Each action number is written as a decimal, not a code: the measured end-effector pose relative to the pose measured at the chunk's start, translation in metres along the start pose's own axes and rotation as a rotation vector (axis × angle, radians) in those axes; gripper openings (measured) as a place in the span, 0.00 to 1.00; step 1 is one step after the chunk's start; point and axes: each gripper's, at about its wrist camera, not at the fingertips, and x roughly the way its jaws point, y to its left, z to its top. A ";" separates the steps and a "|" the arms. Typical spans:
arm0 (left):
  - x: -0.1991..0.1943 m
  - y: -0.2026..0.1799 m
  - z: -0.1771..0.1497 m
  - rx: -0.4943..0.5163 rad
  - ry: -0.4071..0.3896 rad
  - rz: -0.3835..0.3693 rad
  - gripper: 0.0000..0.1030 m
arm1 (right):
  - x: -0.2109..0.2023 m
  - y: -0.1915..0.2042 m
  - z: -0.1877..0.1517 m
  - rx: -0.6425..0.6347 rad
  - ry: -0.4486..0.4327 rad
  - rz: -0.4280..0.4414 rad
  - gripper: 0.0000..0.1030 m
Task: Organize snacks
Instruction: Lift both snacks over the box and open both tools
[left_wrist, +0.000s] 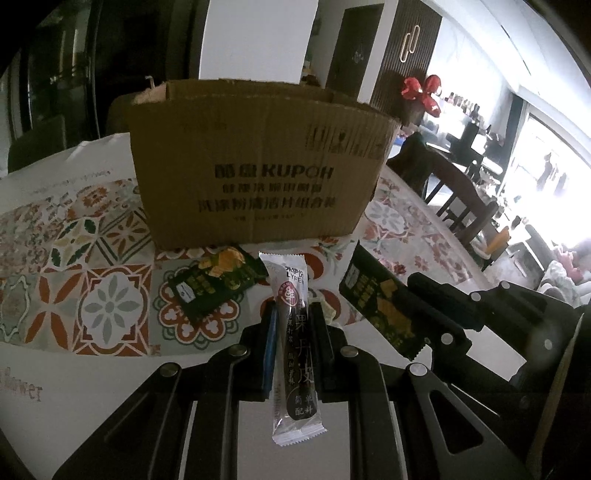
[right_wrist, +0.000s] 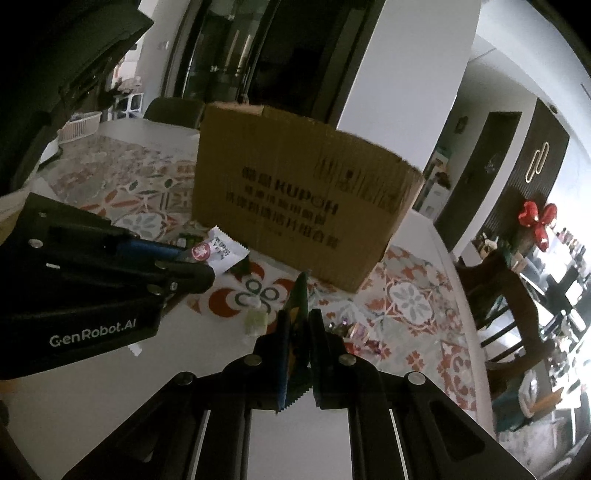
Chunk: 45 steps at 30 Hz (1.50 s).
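My left gripper (left_wrist: 293, 314) is shut on a long white and dark snack stick packet (left_wrist: 295, 343), held above the table in front of the open brown cardboard box (left_wrist: 258, 170). My right gripper (right_wrist: 299, 317) is shut on a dark green snack packet (right_wrist: 298, 332), seen edge-on; the same packet shows in the left wrist view (left_wrist: 380, 302) at the right. Another dark green snack packet (left_wrist: 218, 280) lies on the table just before the box. The left gripper with its packet (right_wrist: 218, 253) shows at left in the right wrist view. The box (right_wrist: 295, 206) stands ahead of both grippers.
The table carries a patterned tile-print cloth (left_wrist: 92, 258). A small pale wrapped sweet (right_wrist: 255, 319) and some small shiny wrappers (right_wrist: 354, 332) lie on it near my right gripper. Dark wooden chairs (right_wrist: 517, 295) stand at the table's right side. A white basket (right_wrist: 79, 127) sits far left.
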 end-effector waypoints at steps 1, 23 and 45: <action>-0.002 0.000 0.001 -0.002 -0.004 -0.002 0.17 | -0.002 0.000 0.001 0.000 -0.006 0.000 0.10; -0.064 0.001 0.079 0.036 -0.173 -0.010 0.17 | -0.051 -0.037 0.079 0.057 -0.237 -0.063 0.10; -0.020 0.025 0.191 0.099 -0.164 0.032 0.17 | 0.016 -0.073 0.159 0.142 -0.258 0.019 0.10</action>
